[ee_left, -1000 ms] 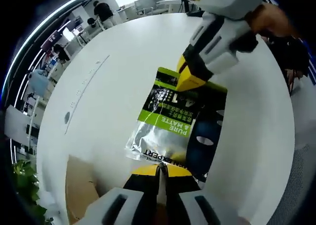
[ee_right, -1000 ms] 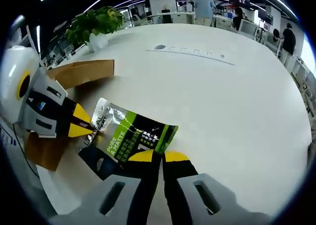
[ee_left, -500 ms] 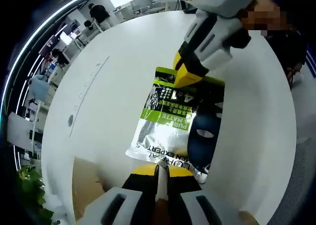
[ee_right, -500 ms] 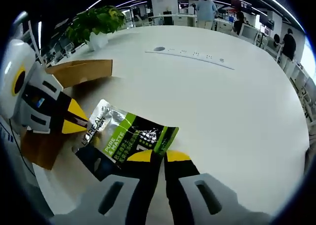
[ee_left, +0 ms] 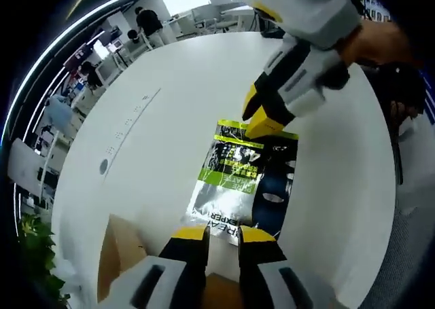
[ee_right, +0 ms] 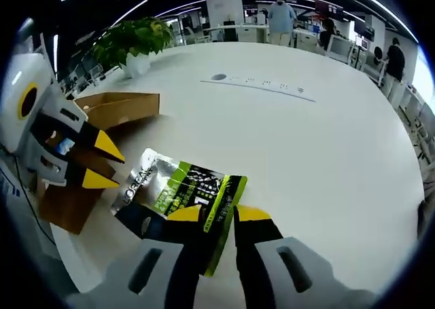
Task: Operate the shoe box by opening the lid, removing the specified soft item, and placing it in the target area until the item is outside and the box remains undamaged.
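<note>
A green, silver and black soft packet (ee_left: 239,183) (ee_right: 182,197) lies flat on the round white table (ee_left: 170,112) (ee_right: 319,139), outside the brown cardboard shoe box (ee_left: 115,251) (ee_right: 102,119), which stands just beside it with its flap raised. In the left gripper view, the left gripper (ee_left: 221,235) hovers at the packet's silver end with its yellow-tipped jaws spread apart and nothing between them; the packet's edge sits just ahead of the tips. In the same view the right gripper (ee_left: 262,117) reaches in from above, its yellow tips at the packet's green end. In the right gripper view, the right gripper (ee_right: 219,214) has its jaws parted to either side of the packet's green end, which lies between them unpinched. The left gripper (ee_right: 100,163) enters from the left, jaws splayed, near the silver end. A potted plant (ee_right: 132,41) stands at the table's far edge.
</note>
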